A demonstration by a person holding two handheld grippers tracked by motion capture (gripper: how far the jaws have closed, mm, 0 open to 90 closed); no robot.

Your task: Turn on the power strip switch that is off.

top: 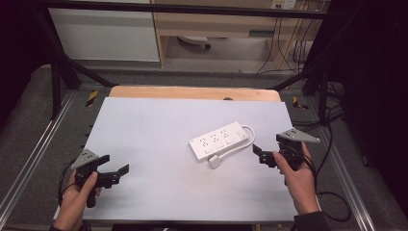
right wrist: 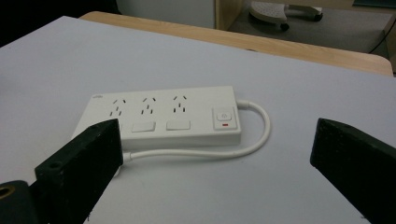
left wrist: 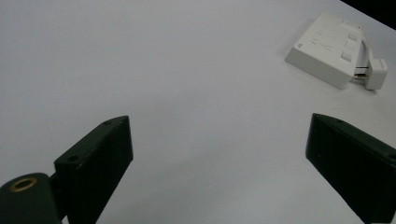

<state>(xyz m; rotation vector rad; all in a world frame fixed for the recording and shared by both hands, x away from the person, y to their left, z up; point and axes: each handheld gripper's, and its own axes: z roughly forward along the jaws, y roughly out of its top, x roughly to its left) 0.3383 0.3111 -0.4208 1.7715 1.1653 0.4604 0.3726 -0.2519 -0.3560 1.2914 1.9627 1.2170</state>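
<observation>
A white power strip (top: 220,139) lies right of the table's middle, its short white cable (top: 243,140) looping round to a white plug (top: 214,161) beside its near end. The strip (right wrist: 161,119) has three socket groups, switches and a power button with a red mark; the cable (right wrist: 224,147) curls along its front. My right gripper (top: 264,155) is open just right of the strip, jaws wide apart, nothing between them. My left gripper (top: 113,169) is open near the front left of the table, far from the strip (left wrist: 327,49) and plug (left wrist: 376,73).
A pale grey sheet (top: 154,144) covers the wooden table (top: 192,92). Black frame bars (top: 62,67) stand at both sides. Cables (top: 332,192) trail from the right gripper over the floor. A cabinet and shelf unit (top: 216,24) stand behind.
</observation>
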